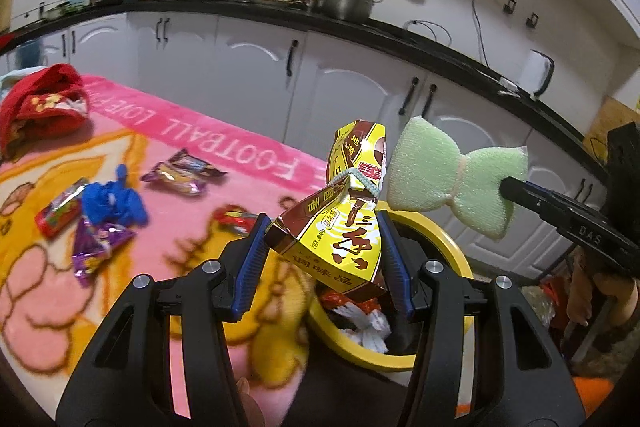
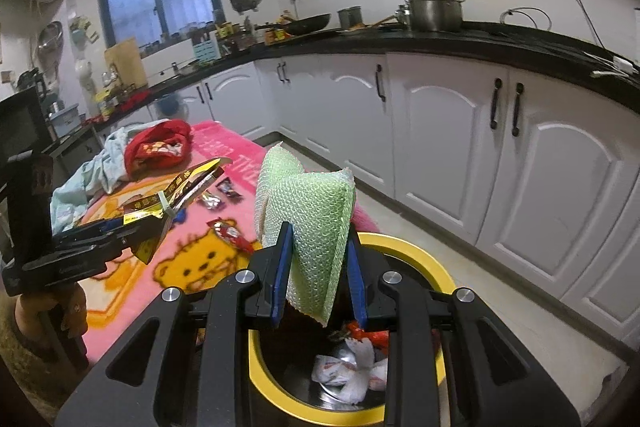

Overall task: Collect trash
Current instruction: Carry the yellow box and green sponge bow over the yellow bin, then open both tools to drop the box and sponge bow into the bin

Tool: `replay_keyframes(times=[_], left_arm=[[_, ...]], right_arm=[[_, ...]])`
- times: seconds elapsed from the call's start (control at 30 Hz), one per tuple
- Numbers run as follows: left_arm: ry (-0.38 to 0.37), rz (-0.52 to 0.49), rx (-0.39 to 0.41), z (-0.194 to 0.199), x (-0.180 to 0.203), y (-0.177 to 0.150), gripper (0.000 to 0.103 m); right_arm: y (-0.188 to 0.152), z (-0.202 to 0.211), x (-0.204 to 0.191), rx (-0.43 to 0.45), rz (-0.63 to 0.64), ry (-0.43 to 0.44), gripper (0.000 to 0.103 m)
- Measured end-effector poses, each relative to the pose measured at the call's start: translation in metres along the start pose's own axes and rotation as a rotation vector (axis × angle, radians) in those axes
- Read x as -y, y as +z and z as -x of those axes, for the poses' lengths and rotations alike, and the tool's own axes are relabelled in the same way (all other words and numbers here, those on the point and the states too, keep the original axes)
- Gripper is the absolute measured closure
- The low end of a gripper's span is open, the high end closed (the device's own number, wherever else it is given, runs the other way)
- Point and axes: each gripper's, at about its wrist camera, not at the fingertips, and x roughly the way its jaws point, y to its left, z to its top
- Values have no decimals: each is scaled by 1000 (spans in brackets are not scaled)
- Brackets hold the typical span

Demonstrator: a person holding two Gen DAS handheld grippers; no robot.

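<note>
At the far left of the left wrist view a red cloth (image 1: 42,103) is lying bunched on the pink blanket (image 1: 208,147) that is covering the bench, and a little to its right several snack wrappers are lying scattered: a red one (image 1: 60,213), a purple one (image 1: 94,247) just below a crumpled blue glove (image 1: 114,205), another purple wrapper (image 1: 182,173) farther back, and a red wrapper (image 1: 236,221) near the claw's blue pads. Moving rightward, the left claw (image 1: 324,247) is gripping a crushed yellow and brown carton (image 1: 340,223) between its pads, a pale rubber band cinching the carton's waist, and it is holding this carton above the near rim of the yellow-rimmed trash bin (image 1: 440,231). Crumpled white and red wrappers (image 1: 362,315) are already lying inside the bin. To the right, the right claw (image 2: 318,267) is clamping a green sponge (image 2: 316,223), which is pinched at its middle by a band into a bow shape in the left wrist view, and it is hanging over the bin's open mouth (image 2: 416,251). White cabinets (image 2: 440,143) under a black countertop are running behind everything.
</note>
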Motion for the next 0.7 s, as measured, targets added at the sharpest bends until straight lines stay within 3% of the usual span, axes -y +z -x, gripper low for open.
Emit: replay_keyframes(times=[0.7], left_arm=[[-56, -73, -118, -58, 46, -22, 58]], right_arm=[[-31, -5, 57, -73, -72, -116, 78]])
